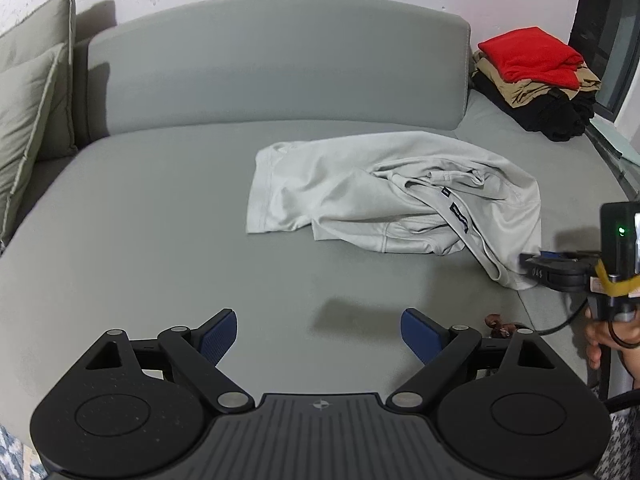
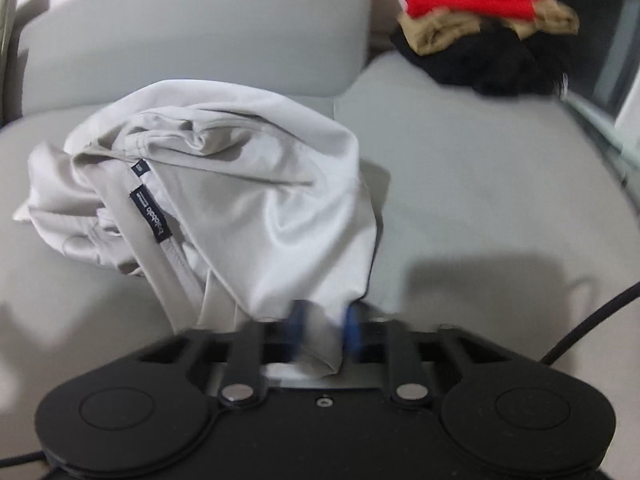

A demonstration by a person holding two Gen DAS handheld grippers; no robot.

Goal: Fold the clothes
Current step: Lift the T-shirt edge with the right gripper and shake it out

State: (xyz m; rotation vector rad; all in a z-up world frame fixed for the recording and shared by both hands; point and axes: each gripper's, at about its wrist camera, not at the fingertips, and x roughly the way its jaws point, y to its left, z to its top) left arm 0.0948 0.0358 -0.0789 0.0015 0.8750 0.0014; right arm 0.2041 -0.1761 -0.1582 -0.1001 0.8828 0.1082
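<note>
Left wrist view takes in a grey sofa (image 1: 160, 220) with a broad seat and a curved backrest; two pale cushions (image 1: 28, 112) lean at its left end; a pile of folded clothes (image 1: 536, 80) sits at the far right corner of the seat, a red piece on top, tan beneath it, black at the bottom. Crumpled on the seat right of centre lies the light grey shirt (image 1: 360, 196), its collar turned up so that a dark label (image 1: 460, 218) shows; one part of it spreads flat toward the left, the rest is bunched. At the shirt's near right corner the right gripper (image 1: 528, 266) comes in from the right edge, and a hand (image 1: 600, 340) holds its handle below a small green light. Right wrist view, somewhat blurred, shows the same right gripper (image 2: 322, 324) clenched on a fold of the shirt (image 2: 256, 200), cloth pinched between its blue pads (image 2: 354, 320). Nearest the left camera, the left gripper (image 1: 319, 330) hangs over bare seat, its jaws spread wide, blue pads (image 1: 220, 334) well apart and touching nothing.
</note>
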